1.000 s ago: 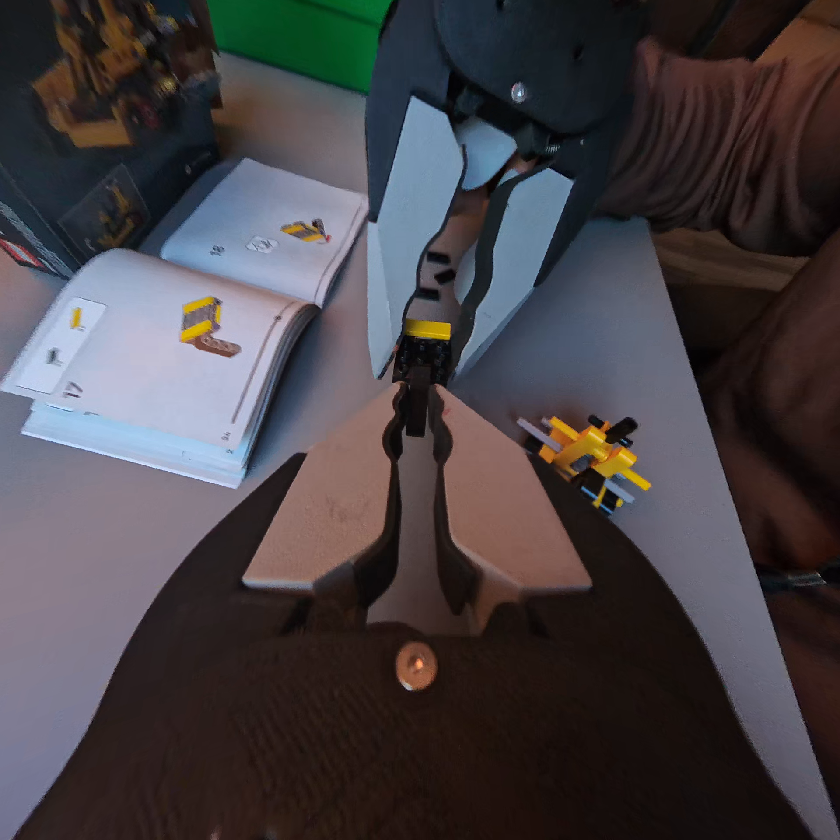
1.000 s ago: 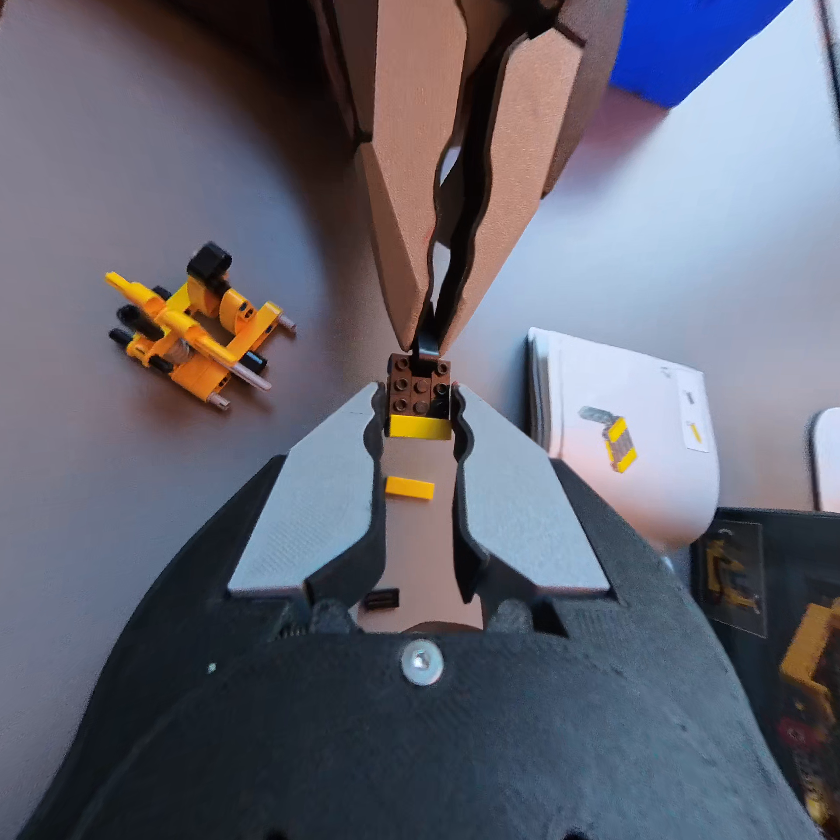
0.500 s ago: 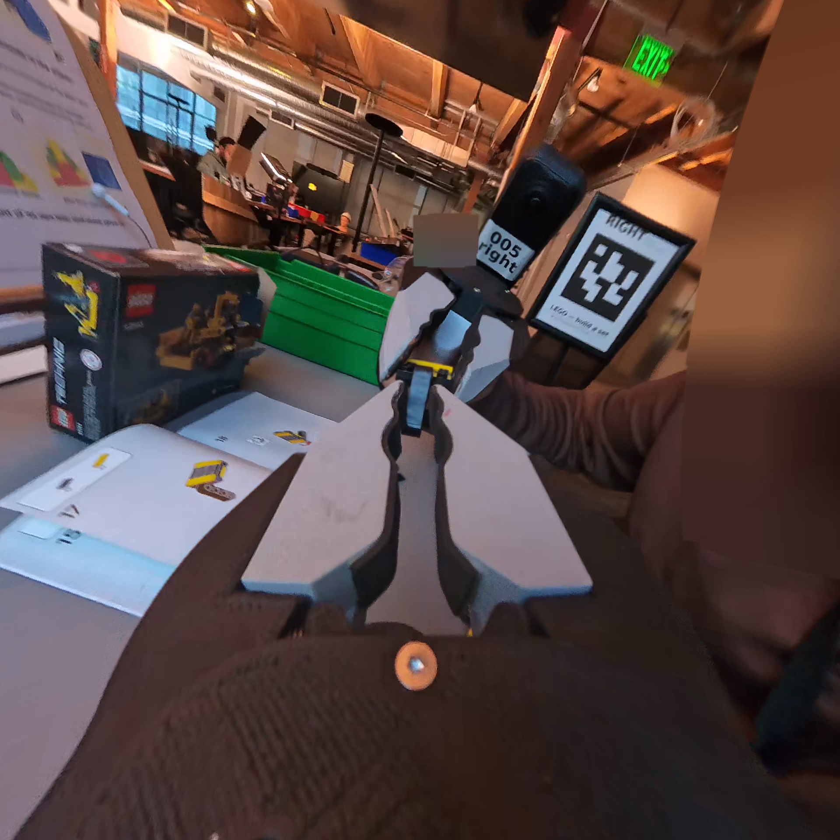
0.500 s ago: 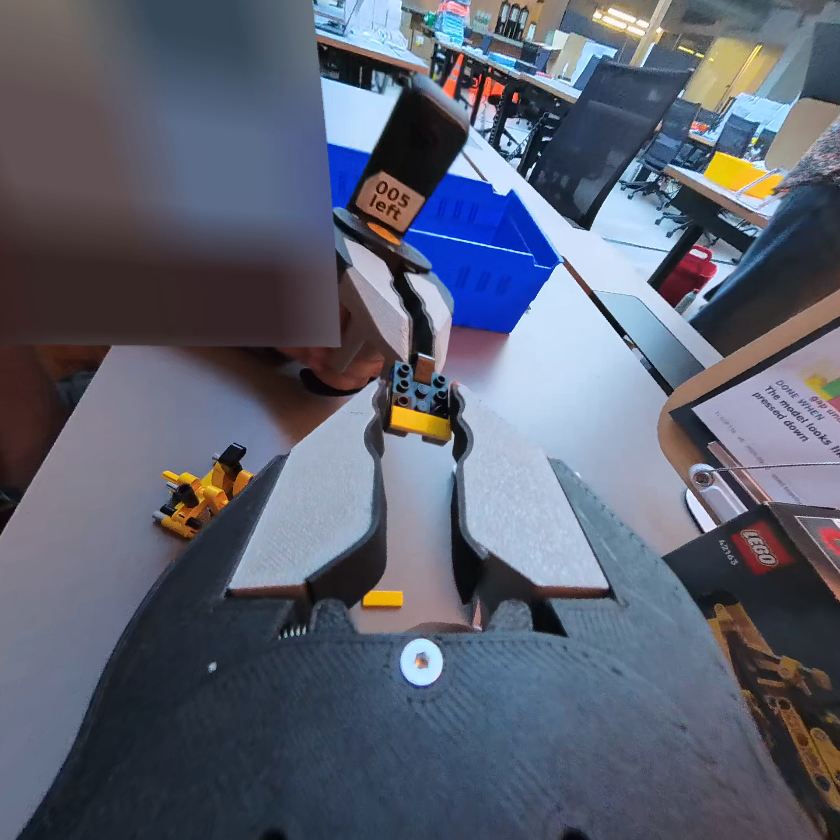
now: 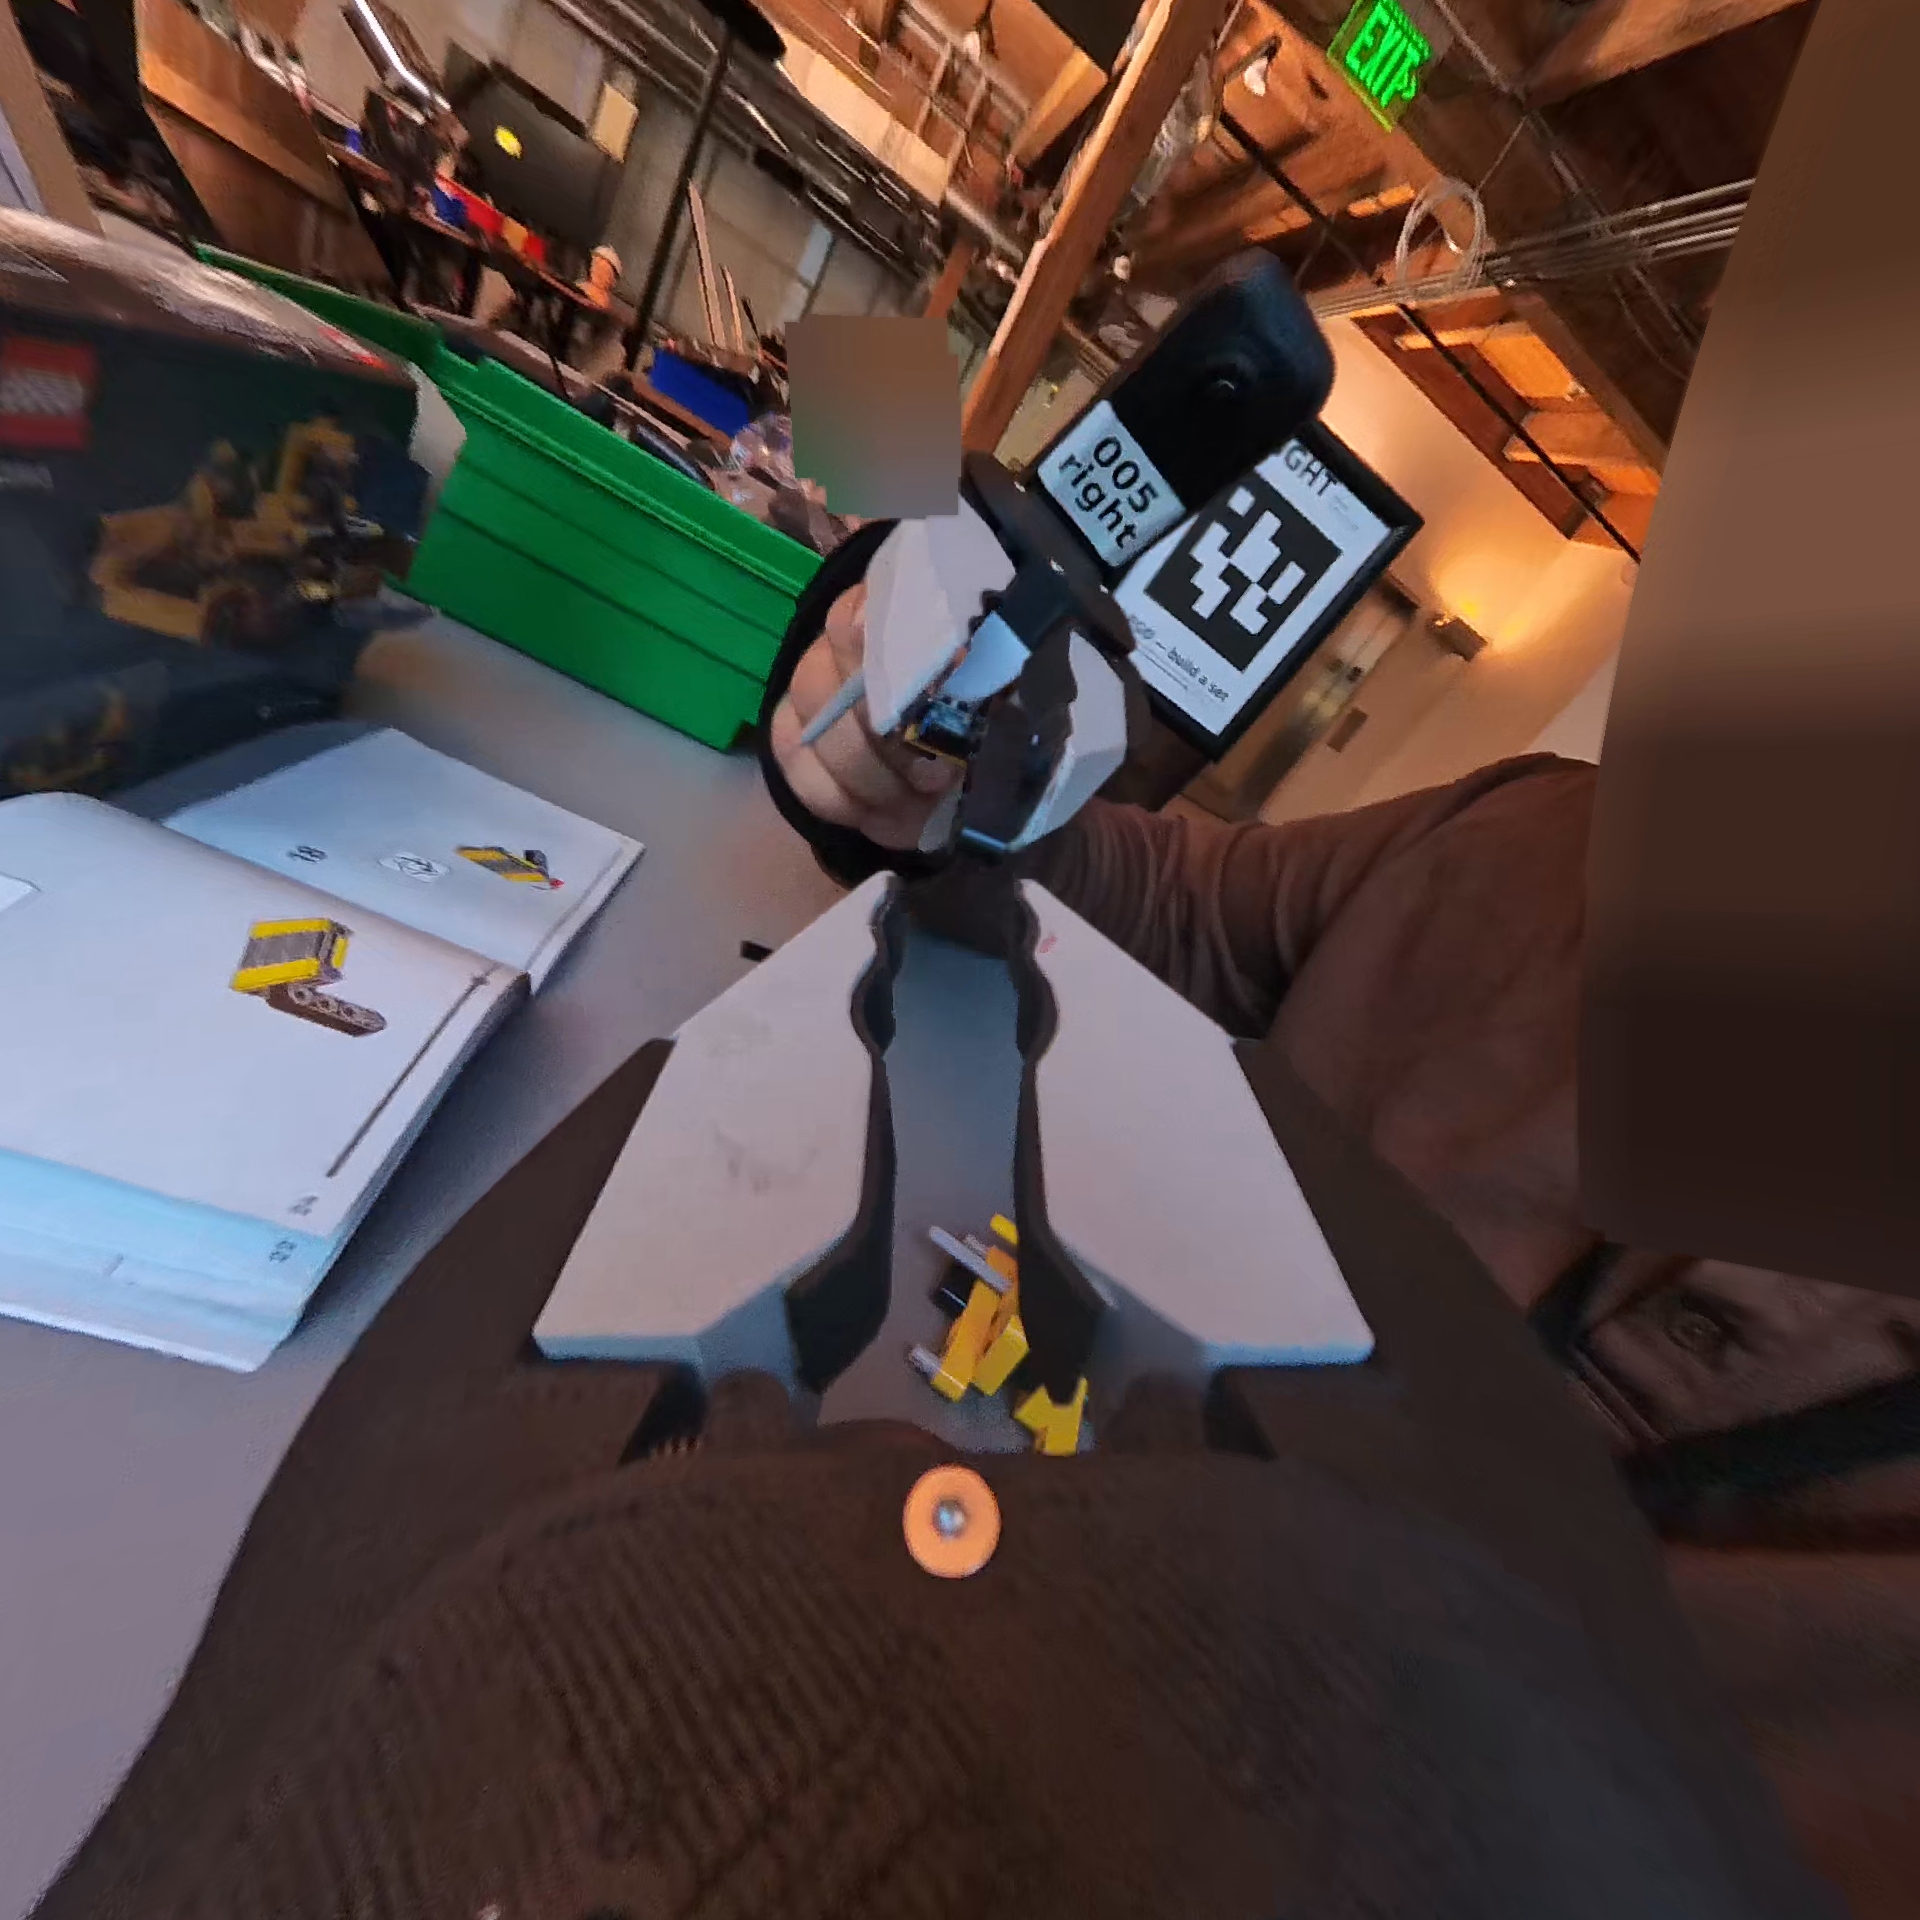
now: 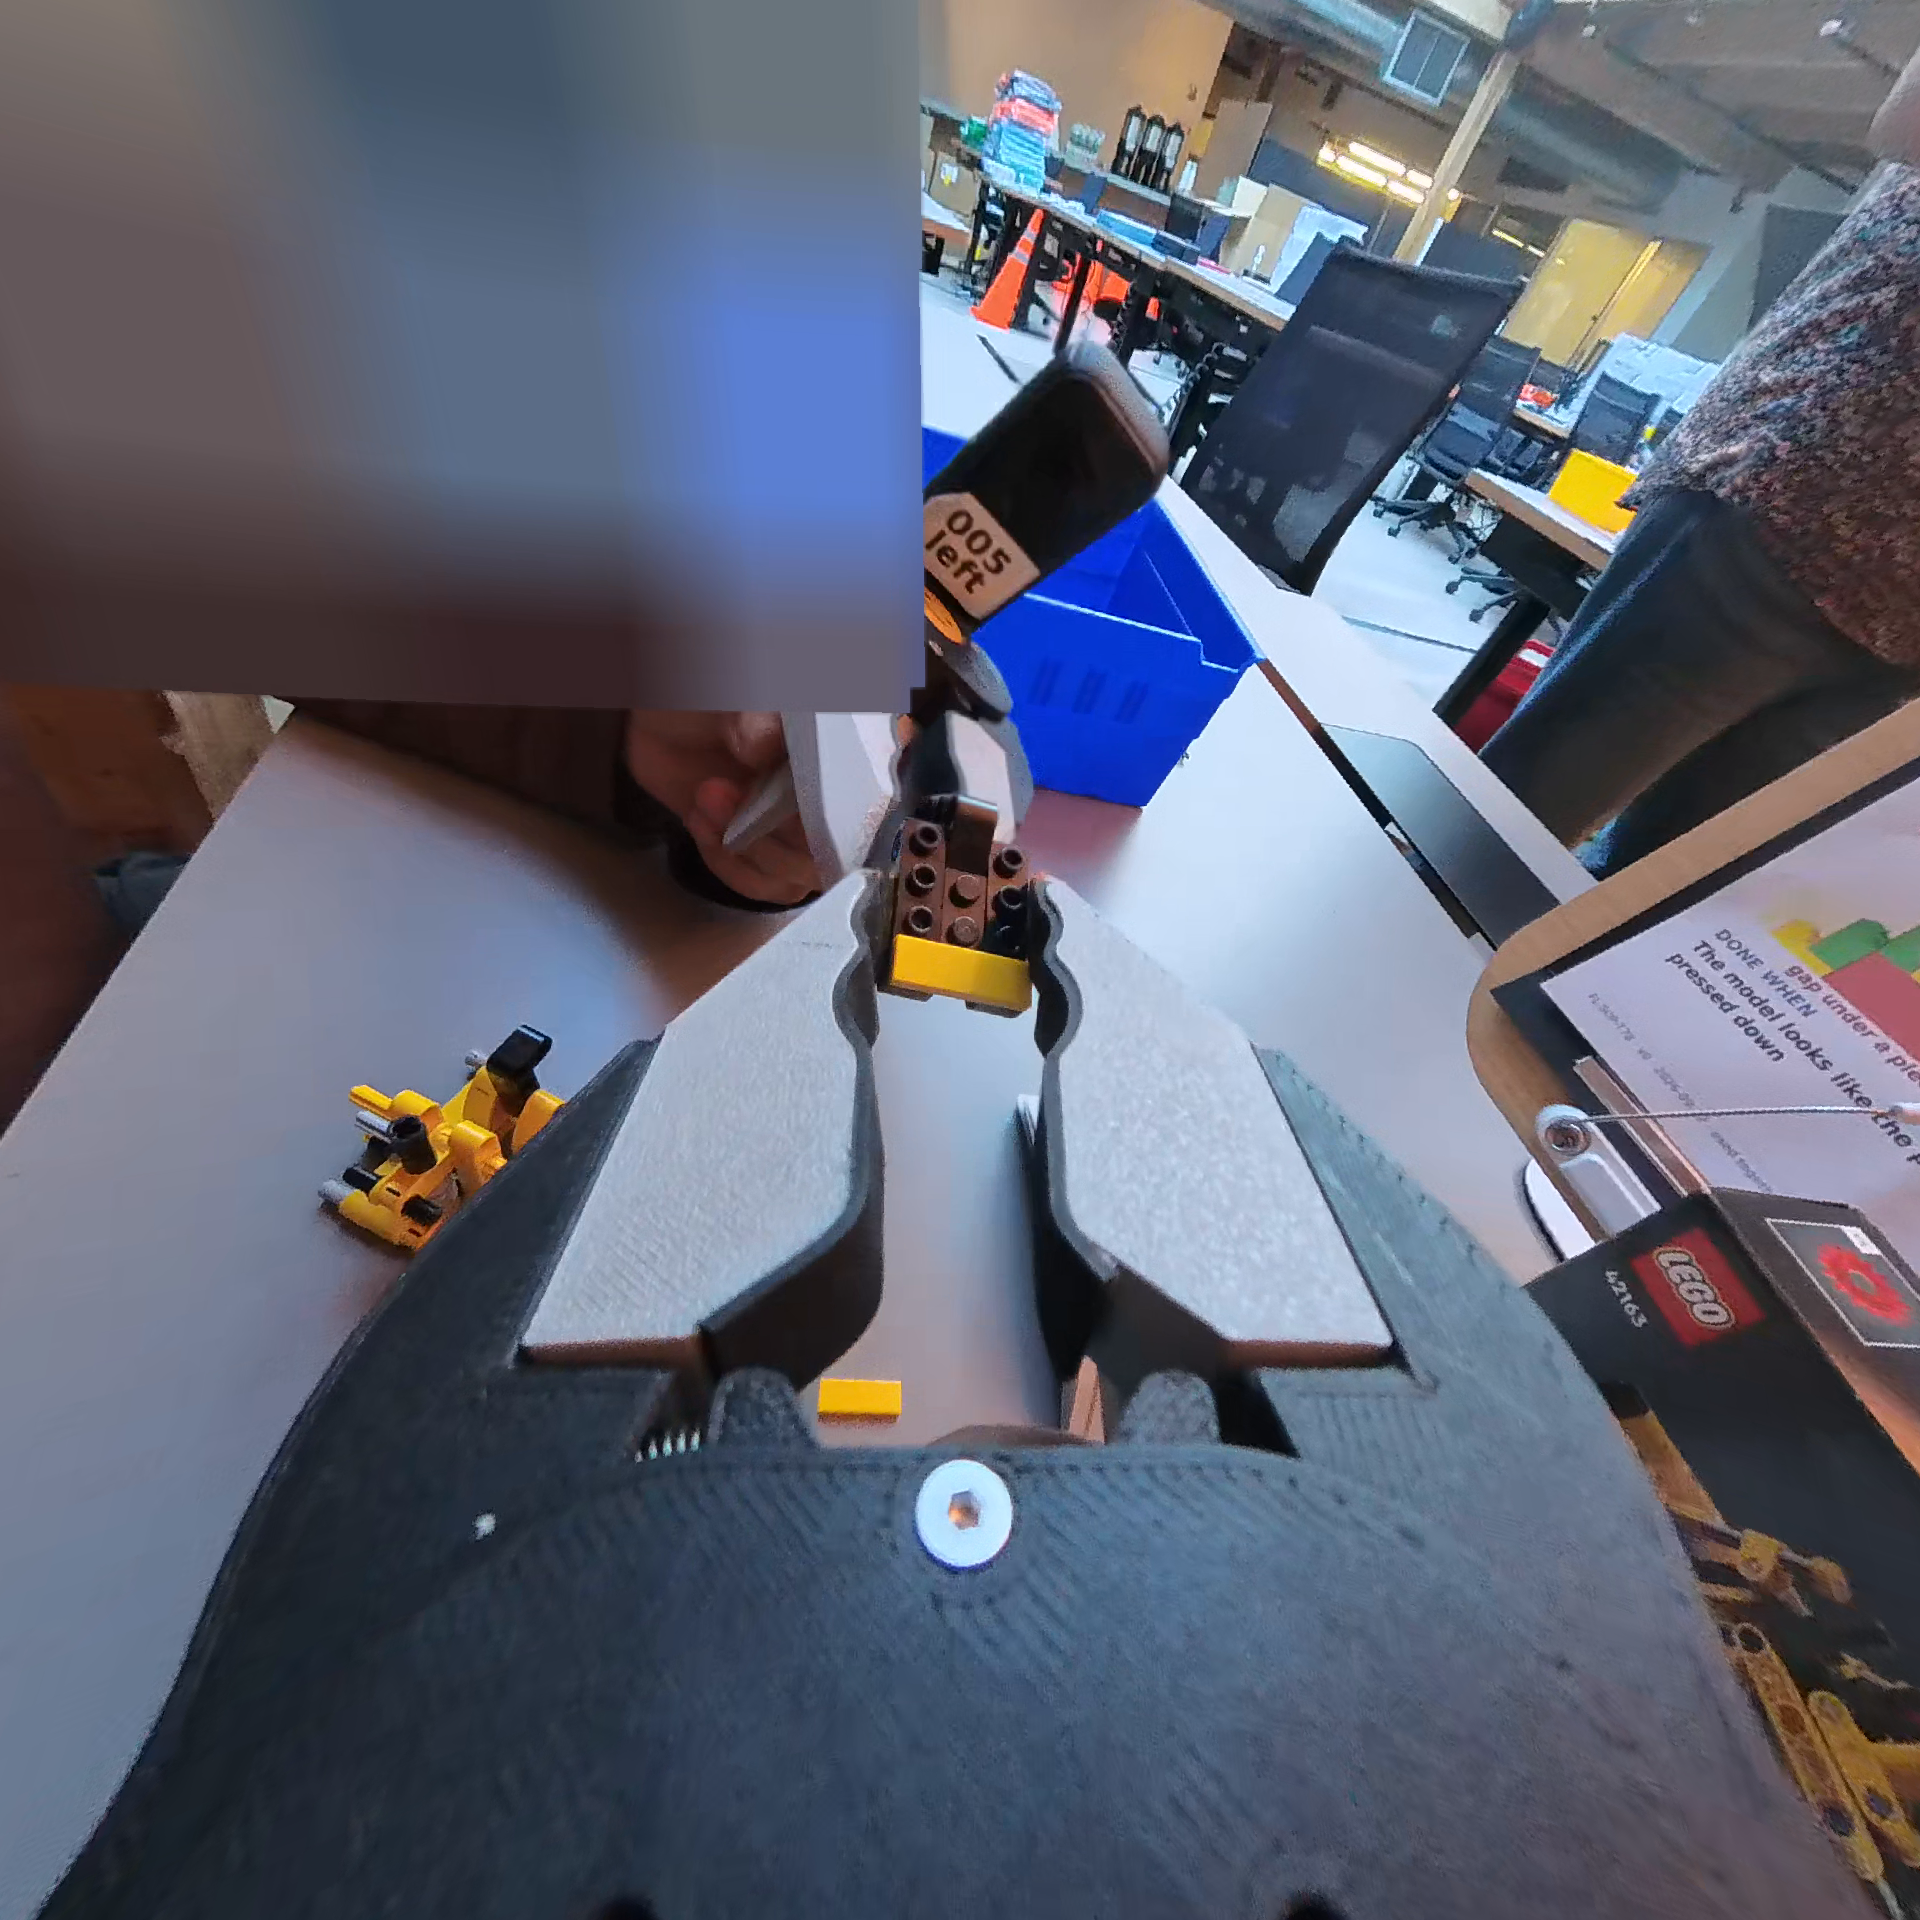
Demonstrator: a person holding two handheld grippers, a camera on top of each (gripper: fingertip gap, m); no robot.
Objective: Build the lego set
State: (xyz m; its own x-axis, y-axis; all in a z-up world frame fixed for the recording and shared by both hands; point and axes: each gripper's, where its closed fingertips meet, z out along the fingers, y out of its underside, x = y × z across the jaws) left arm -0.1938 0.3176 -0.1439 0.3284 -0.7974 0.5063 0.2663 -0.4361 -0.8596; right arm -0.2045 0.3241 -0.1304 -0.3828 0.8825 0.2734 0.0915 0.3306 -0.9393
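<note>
Holding: my right gripper (image 6: 951,940) is clamped on a small brick block (image 6: 961,935), dark studded top over a yellow base, raised above the table (image 6: 312,935).
Left tool: my left gripper (image 5: 951,925) shows a plain gap between its fingers with nothing in it; in the right wrist view its tips sit just behind the block beside a dark upright piece (image 6: 975,831), and I cannot tell whether they touch it.
Step in hand: by my reckoning, fitting that dark piece to the block, mid-build.
Next move calls for: a steady right hold and a square press, then a check against the booklet (image 5: 260,997).
Finished part: yellow and black sub-assembly (image 6: 442,1148), lying on the table, well apart from the block.
Loose stock: one flat yellow tile (image 6: 858,1397) on the table under my right gripper.
Green bin (image 5: 592,561): contents hidden from here.
Blue bin (image 6: 1101,675): contents hidden from here.
Set box (image 5: 187,499): standing by the booklet, apparently shut.
</note>
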